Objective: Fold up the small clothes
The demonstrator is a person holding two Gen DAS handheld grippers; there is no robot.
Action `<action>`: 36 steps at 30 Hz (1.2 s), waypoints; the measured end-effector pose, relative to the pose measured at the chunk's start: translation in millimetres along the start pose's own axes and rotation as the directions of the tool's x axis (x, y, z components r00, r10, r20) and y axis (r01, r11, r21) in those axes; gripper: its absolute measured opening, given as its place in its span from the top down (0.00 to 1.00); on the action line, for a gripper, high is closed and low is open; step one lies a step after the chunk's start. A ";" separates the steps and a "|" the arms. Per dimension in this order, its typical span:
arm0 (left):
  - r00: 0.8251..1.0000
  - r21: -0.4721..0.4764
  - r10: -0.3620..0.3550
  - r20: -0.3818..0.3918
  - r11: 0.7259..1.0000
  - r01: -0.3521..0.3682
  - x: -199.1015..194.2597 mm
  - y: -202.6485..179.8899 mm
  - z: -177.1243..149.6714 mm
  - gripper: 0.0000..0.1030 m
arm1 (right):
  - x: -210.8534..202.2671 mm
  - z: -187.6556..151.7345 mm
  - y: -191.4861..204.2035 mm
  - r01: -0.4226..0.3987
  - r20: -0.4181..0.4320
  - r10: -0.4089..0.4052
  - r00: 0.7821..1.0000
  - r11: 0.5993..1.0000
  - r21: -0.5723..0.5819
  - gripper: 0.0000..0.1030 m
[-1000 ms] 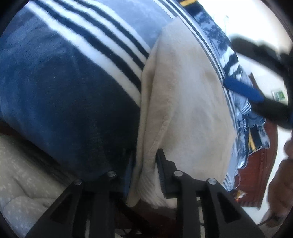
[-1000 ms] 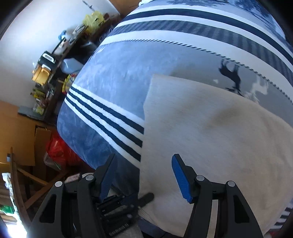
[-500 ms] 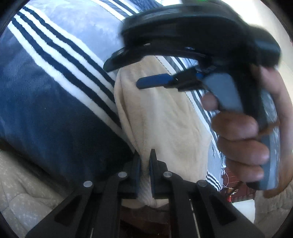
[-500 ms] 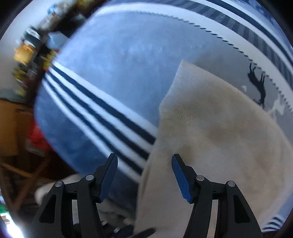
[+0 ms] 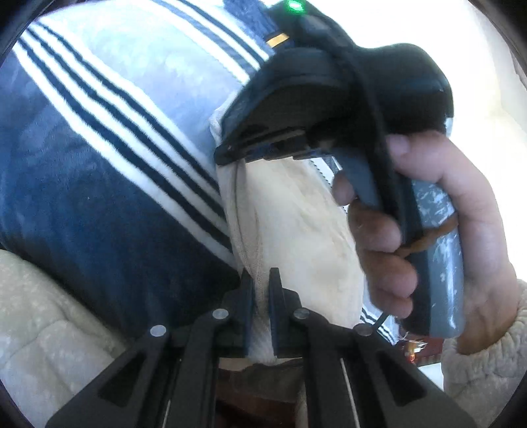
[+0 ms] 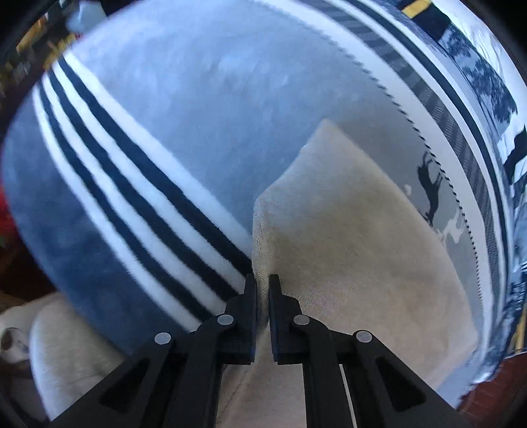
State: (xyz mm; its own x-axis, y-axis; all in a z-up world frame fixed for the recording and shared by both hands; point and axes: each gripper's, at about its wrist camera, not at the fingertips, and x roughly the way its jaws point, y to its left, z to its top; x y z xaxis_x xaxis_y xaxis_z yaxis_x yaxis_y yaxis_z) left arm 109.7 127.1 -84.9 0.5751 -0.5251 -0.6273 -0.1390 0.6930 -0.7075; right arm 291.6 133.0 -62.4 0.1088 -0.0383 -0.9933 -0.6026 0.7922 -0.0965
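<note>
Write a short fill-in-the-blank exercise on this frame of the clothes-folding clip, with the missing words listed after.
1. Both tools pinch the same cream ____, the left tool and the right tool each at an edge.
2. It lies on a blanket with dark blue and ____ stripes.
3. In the left wrist view, a hand holds the ____ tool.
4. The small light on top of that tool glows ____.

Missing words: cloth; white; right; green

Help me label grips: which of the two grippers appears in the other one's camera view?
The right gripper: the left wrist view shows it in a hand, clamped on the cream cloth's far edge. The left gripper is absent from the right wrist view.
</note>
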 end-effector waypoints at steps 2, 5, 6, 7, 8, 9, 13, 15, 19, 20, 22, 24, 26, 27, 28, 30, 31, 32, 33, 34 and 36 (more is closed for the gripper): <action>1.000 0.041 0.025 0.013 0.999 -0.025 -7.8 -11.7 -5.3 0.92 | -20.9 -9.8 -20.1 -0.087 0.051 0.085 0.995 0.994 0.060 0.95; 0.998 0.098 0.054 0.037 0.994 -0.057 -18.5 -36.1 -12.6 0.92 | -51.2 -27.8 -51.4 -0.225 0.152 0.207 0.967 0.968 0.113 0.95; 0.997 0.116 0.069 0.040 0.990 -0.073 -22.0 -46.0 -15.3 0.92 | -59.7 -34.6 -59.3 -0.266 0.185 0.240 0.953 0.955 0.129 0.95; 0.996 0.130 0.079 0.041 0.988 -0.084 -23.1 -53.7 -17.3 0.92 | -68.8 -44.9 -68.5 -0.314 0.223 0.279 0.934 0.938 0.145 0.95; 0.994 0.158 0.098 0.042 0.982 -0.103 -25.7 -67.7 -21.4 0.92 | -78.9 -56.9 -80.2 -0.358 0.264 0.311 0.913 0.920 0.157 0.95; 0.993 0.186 0.111 0.044 0.975 -0.118 -28.0 -73.6 -25.4 0.92 | -86.1 -66.6 -89.9 -0.387 0.295 0.329 0.897 0.908 0.163 0.95; 0.980 0.338 0.184 0.068 0.920 -0.197 -29.9 -135.4 -43.7 0.92 | -117.0 -123.0 -134.3 -0.525 0.444 0.406 0.799 0.831 0.184 0.95; 0.974 0.416 0.213 0.083 0.880 -0.228 -28.1 -167.1 -54.2 0.92 | -124.7 -149.2 -161.2 -0.586 0.511 0.431 0.744 0.788 0.189 0.95; 0.969 0.541 0.238 0.073 0.806 -0.239 -2.7 -224.2 -76.2 0.92 | -140.3 -211.5 -220.9 -0.677 0.638 0.430 0.638 0.708 0.200 0.95; 0.968 0.562 0.242 0.064 0.793 -0.235 6.8 -235.0 -82.2 0.92 | -139.4 -222.9 -233.7 -0.693 0.657 0.426 0.621 0.691 0.206 0.95; 0.965 0.611 0.260 0.046 0.756 -0.233 28.5 -256.7 -94.1 0.92 | -133.2 -251.0 -262.7 -0.724 0.691 0.416 0.591 0.652 0.226 0.95; 0.956 0.663 0.293 0.026 0.710 -0.236 52.7 -276.8 -112.8 0.92 | -123.9 -276.3 -289.3 -0.747 0.715 0.401 0.573 0.615 0.254 0.95; 0.949 0.691 0.314 -0.006 0.687 -0.223 79.5 -291.6 -124.7 0.92 | -104.3 -298.6 -316.9 -0.786 0.734 0.406 0.544 0.554 0.276 0.95; 0.947 0.704 0.322 -0.016 0.676 -0.218 92.6 -297.1 -129.1 0.92 | -96.3 -306.3 -326.8 -0.797 0.742 0.404 0.535 0.534 0.284 0.95; 0.943 0.716 0.332 -0.031 0.666 -0.211 107.4 -302.5 -136.3 0.92 | -84.6 -314.4 -339.5 -0.805 0.748 0.395 0.533 0.509 0.304 0.95; 0.933 0.729 0.356 -0.057 0.653 -0.205 133.7 -308.5 -142.1 0.92 | -66.0 -325.2 -357.0 -0.816 0.752 0.392 0.530 0.478 0.326 0.95; 0.926 0.731 0.372 -0.069 0.650 -0.207 145.0 -309.7 -146.1 0.92 | -55.4 -329.9 -366.9 -0.818 0.753 0.387 0.532 0.464 0.339 0.95; 0.919 0.736 0.385 -0.078 0.645 -0.208 155.2 -312.8 -148.9 0.92 | -45.2 -333.5 -376.7 -0.825 0.755 0.388 0.529 0.443 0.350 0.95; 0.916 0.739 0.393 -0.082 0.641 -0.209 158.7 -316.3 -152.9 0.92 | -38.6 -335.9 -383.6 -0.836 0.761 0.391 0.517 0.421 0.352 0.95; 0.914 0.740 0.396 -0.087 0.640 -0.207 163.5 -319.3 -155.0 0.92 | -34.6 -339.8 -390.2 -0.846 0.771 0.389 0.504 0.400 0.352 0.95; 0.915 0.757 0.395 -0.083 0.622 -0.200 171.0 -329.9 -162.5 0.92 | -35.4 -343.1 -397.8 -0.853 0.781 0.390 0.488 0.404 0.331 0.95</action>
State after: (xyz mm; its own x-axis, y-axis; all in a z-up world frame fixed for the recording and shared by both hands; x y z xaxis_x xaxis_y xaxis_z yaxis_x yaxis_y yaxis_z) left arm 122.8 -271.6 -11.7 0.4047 -0.2478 -0.8802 0.4085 0.9102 -0.0684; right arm 256.1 -389.8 -10.4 0.4356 0.7658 -0.4731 -0.0744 0.5544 0.8289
